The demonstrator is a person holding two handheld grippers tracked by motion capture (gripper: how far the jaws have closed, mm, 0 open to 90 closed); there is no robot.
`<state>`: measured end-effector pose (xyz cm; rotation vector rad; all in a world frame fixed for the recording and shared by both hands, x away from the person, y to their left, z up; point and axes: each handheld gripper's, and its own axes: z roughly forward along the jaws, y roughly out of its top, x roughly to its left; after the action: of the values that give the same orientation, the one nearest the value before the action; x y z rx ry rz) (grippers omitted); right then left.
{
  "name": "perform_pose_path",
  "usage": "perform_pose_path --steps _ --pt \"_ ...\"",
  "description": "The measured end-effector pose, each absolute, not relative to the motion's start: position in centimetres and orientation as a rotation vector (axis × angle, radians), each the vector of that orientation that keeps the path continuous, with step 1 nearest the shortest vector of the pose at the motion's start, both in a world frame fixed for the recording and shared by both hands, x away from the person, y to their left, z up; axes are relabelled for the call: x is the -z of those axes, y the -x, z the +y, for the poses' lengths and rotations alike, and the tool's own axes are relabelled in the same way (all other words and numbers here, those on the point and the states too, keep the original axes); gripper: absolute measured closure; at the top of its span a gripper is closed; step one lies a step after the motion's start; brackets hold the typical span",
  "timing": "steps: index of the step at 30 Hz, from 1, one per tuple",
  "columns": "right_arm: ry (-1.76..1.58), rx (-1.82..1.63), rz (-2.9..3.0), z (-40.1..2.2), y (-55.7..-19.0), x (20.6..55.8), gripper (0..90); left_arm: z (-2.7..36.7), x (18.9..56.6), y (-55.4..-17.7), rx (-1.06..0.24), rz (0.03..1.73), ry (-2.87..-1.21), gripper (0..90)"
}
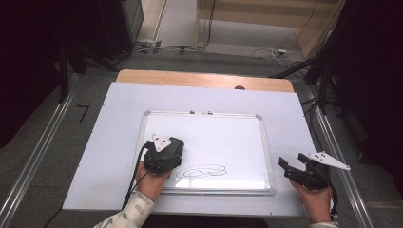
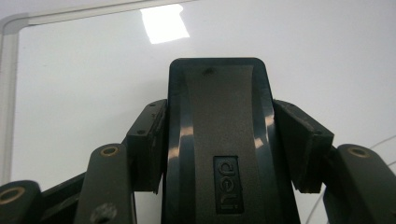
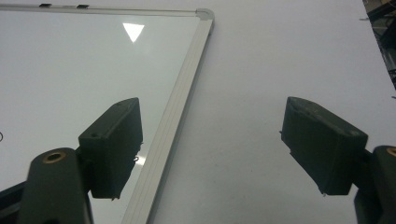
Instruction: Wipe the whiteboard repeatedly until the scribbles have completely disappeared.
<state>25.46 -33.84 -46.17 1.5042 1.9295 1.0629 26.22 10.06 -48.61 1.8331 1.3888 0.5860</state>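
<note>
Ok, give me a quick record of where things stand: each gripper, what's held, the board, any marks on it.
left gripper: over the whiteboard's near left part, jaws shut on a black eraser
right gripper: off the board, over the white sheet to its right, jaws open, nothing between them
whiteboard: flat on the sheet, silver frame, mostly clean
marks: a looping drawn outline near the board's front edge, just right of the left gripper
eraser contact with board: cannot tell
</note>
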Motion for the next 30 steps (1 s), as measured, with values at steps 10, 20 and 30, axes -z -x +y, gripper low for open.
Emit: perform_pose_path --steps 10,20,30 --pt "-1.503 -1.065 1.933 -33.8 -25.5 46.2 19.2 9.4 49.1 -26.2 -0.580 1.356 -1.862 40.7" --pt "-1.506 -1.064 1.933 -33.8 -25.5 46.2 19.2 8.8 49.6 -26.2 -0.592 1.336 -1.939 40.8" --pt "-1.499 -1.063 1.936 -33.8 -25.5 46.2 19.3 8.4 49.7 -26.2 -0.615 1.306 -1.974 41.0"
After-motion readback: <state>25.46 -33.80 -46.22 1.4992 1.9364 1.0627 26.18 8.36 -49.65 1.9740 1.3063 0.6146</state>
